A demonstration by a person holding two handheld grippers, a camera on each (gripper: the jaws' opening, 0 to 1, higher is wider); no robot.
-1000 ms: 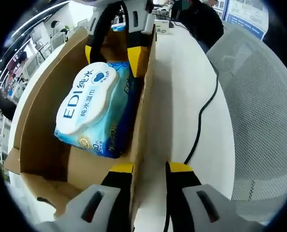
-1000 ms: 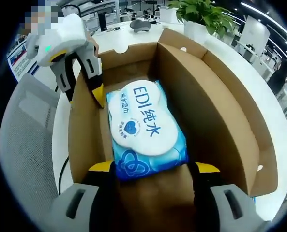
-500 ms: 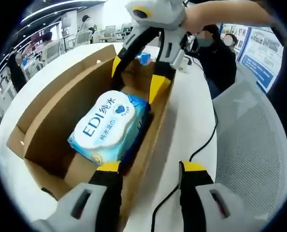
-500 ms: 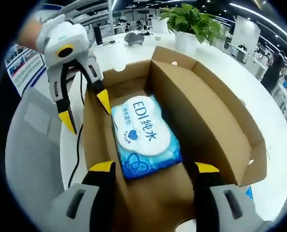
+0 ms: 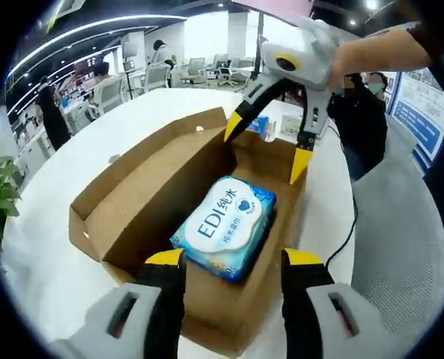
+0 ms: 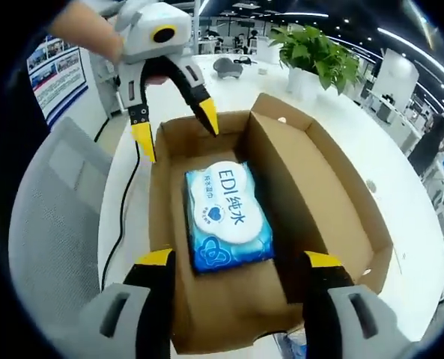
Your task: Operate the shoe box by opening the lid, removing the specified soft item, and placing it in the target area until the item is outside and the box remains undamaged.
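Yellow-tipped fingers (image 6: 156,259) astride open box (image 6: 334,217)

Left hand-held gripper (image 5: 233,258): jaws spread wide, yellow tips up from the bottom of the left gripper view, nothing between them, touching nothing. Also seen in the right gripper view (image 6: 174,120), upper left, pointing down, jaws apart, tips free. A hand (image 6: 105,34) grips its white body from above, forearm running off to the upper left.

Right hand-held gripper (image 6: 240,258): jaws wide apart too, both yellow tips clear of contact, empty. In the left gripper view it hangs at upper right (image 5: 266,146), tilted, tips downward and splayed. A hand (image 5: 356,56) holds its rear, arm extending to the right edge.
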